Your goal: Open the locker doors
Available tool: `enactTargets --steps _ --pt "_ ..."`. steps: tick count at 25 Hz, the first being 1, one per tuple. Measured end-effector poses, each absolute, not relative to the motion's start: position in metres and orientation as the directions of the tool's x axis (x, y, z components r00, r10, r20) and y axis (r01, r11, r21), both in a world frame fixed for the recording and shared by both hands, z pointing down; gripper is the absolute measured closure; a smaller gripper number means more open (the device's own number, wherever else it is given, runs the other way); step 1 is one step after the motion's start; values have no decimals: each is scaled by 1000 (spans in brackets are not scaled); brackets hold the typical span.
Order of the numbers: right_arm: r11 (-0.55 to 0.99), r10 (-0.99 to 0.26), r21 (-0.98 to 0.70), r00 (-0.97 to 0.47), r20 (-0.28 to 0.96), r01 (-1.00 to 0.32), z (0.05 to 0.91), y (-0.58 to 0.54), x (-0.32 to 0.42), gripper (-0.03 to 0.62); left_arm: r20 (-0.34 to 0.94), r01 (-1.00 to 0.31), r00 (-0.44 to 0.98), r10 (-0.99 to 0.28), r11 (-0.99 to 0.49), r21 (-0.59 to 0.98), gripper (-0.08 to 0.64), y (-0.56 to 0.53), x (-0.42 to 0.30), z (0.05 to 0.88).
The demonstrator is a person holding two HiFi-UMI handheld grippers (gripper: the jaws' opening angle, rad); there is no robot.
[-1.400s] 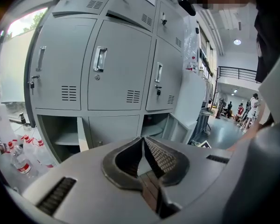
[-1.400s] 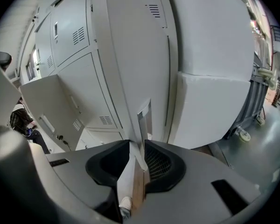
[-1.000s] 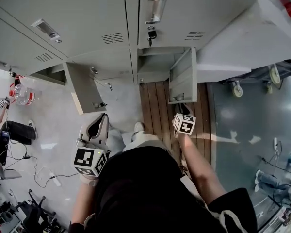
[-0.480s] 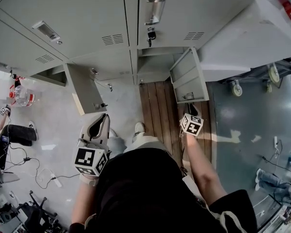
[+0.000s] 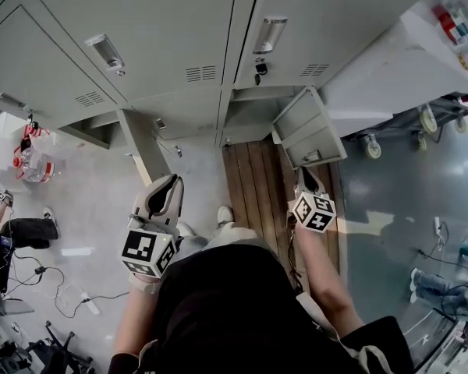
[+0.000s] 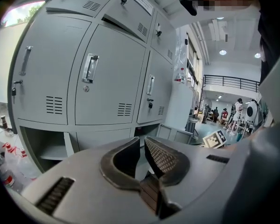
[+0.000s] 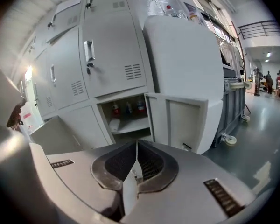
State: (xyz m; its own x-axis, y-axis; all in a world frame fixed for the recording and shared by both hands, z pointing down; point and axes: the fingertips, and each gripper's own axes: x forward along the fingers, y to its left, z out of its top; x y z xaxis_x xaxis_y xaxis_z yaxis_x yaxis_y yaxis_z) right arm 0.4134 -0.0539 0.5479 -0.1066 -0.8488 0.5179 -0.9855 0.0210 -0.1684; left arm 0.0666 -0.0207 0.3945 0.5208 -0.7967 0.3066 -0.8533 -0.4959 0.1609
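Observation:
The grey lockers fill the top of the head view. The lower right door (image 5: 308, 135) stands swung wide open, and the lower left door (image 5: 144, 148) is open too. Both upper doors with handles (image 5: 269, 33) are closed. My right gripper (image 5: 306, 174) hangs just below the open right door, apart from it. Its jaws are closing and meet with nothing between them (image 7: 136, 143). Beyond them I see that door (image 7: 182, 120) and bottles on the shelf (image 7: 128, 108). My left gripper (image 5: 168, 182) is shut and empty (image 6: 142, 141), in front of the open left compartment (image 6: 46, 146).
A white wheeled cabinet (image 5: 390, 76) stands against the lockers on the right. A wooden slatted platform (image 5: 253, 181) lies under the right locker. Bottles (image 5: 31, 162) and cables (image 5: 31, 279) lie on the floor at the left. People (image 6: 224, 113) stand far off.
The lower right door has swung wider open toward the right. My right gripper has drawn back from it toward the person. The left gripper has hardly moved.

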Motion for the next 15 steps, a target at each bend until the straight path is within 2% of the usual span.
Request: enactTargets --steps 9,15 --pt "266 -869 -237 -339 359 -934 409 -45 297 563 223 -810 587 -779 -569 145 525 -15 47 345" --pt "445 -847 -177 -477 234 -878 333 -20 231 563 168 -788 616 -770 -603 123 525 0 32 318"
